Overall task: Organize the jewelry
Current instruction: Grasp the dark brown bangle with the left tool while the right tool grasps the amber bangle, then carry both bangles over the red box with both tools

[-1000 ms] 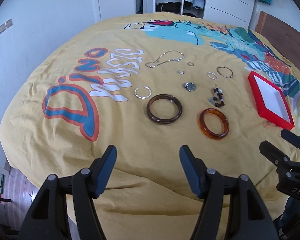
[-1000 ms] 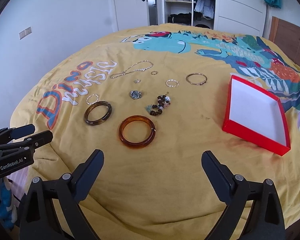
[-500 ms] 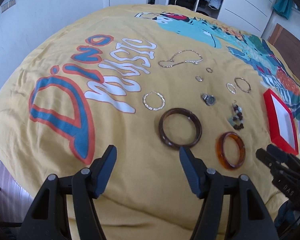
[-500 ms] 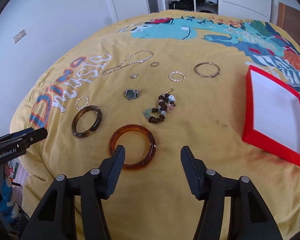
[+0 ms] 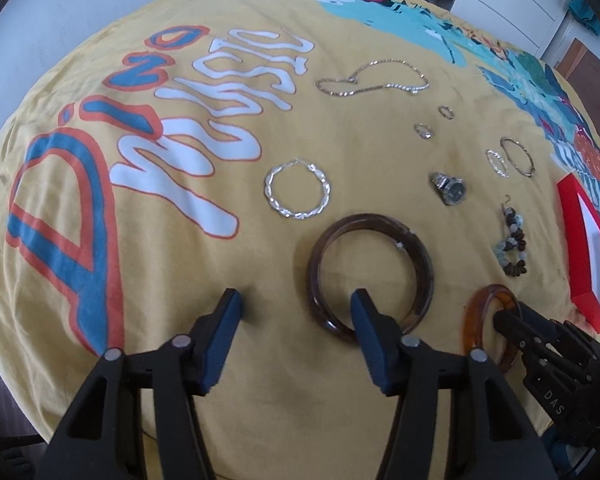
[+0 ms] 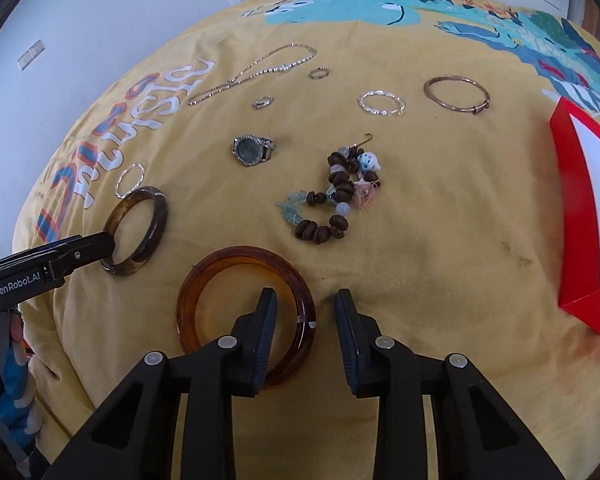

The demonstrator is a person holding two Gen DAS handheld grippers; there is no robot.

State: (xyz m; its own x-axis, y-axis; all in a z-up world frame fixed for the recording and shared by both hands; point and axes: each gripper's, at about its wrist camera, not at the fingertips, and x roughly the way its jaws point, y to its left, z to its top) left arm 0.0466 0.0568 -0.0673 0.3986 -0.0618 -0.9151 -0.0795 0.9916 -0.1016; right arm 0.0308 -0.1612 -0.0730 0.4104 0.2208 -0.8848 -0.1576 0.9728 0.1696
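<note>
**Both grippers straddle bangle rims on the yellow bedspread**

The left gripper (image 5: 296, 306) points down at the bed, its jaws fairly wide and just closing in. One finger sits inside the dark brown bangle (image 5: 370, 276), the other outside it on the cloth, so the near-left rim lies between them; the pads do not press on it.

The right gripper (image 6: 306, 300) has narrowed much further and has also just been closing. Its left finger is inside the amber bangle (image 6: 246, 316), its right finger just outside, with the rim between them and a visible gap on the outer side.

Farther out on the yellow bedspread (image 6: 440, 240) lie a beaded bracelet (image 6: 336, 200), a small watch (image 6: 252, 150), a twisted silver bracelet (image 5: 298, 194), a chain necklace (image 5: 374, 80), two small rings and two thin bangles. The red box (image 6: 580, 216) with a white inside sits at the right edge, well apart from both bangles.
</note>
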